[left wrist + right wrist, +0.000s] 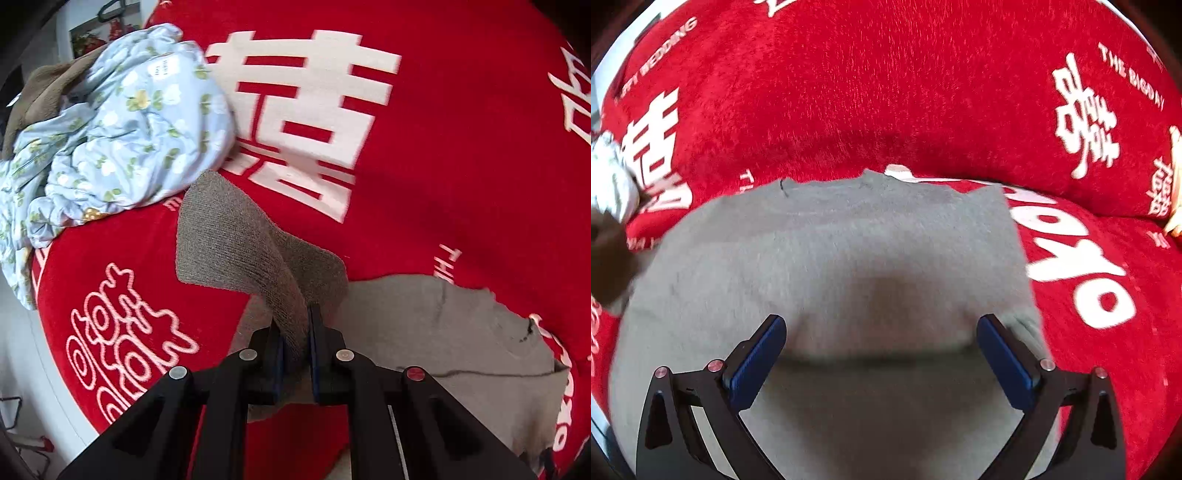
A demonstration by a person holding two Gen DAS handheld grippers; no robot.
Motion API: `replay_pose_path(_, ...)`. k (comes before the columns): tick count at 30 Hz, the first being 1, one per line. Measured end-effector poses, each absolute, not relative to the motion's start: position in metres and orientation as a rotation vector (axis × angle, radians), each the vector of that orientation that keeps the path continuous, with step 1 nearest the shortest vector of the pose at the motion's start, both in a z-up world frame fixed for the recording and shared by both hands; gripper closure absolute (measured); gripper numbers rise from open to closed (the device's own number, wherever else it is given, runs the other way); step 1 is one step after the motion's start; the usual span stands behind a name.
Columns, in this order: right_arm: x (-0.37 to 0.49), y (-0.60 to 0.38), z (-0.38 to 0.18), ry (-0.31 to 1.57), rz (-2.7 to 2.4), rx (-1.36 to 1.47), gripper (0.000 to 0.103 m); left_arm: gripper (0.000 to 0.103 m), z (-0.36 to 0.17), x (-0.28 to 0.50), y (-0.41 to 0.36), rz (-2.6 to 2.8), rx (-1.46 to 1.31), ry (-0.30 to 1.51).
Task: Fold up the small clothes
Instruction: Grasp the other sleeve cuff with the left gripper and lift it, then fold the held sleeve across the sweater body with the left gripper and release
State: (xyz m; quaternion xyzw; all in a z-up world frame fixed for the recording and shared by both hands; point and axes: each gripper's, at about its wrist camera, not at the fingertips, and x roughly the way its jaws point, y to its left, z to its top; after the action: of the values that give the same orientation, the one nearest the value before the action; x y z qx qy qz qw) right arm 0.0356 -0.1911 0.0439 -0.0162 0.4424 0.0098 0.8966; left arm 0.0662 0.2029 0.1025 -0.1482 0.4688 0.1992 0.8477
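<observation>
L hand-held gripper [295,325] is pinched on the grey sweater's sleeve [236,240], lifted w/ its long axis running toward the floral garment pile [110,125], while the R hand-held gripper [881,347] hovers wide-jawed over the sweater body [831,251], spread on the red blanket [886,92].

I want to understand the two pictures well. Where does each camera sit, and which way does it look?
Left wrist: sits on the left gripper, looks along its fingers, shut on a sleeve of the grey sweater, toward the floral cloth.
Right wrist: sits on the open right gripper, looks down on the sweater.
Both show the sweater and the red blanket.
</observation>
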Motion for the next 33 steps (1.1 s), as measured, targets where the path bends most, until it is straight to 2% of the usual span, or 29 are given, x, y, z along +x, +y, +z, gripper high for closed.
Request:
replay_pose_path(13, 0.003, -0.229, 0.03, 0.966, -0.003, 0.008, 0.0, 0.091, 0.107, 0.074, 0.098, 0.319, -0.22, 1.037)
replay_pose_path(33, -0.004, -0.237, 0.031, 0.918, 0.045, 0.088, 0.0, 0.091, 0.108, 0.069, -0.022, 0.21, -0.082, 1.061)
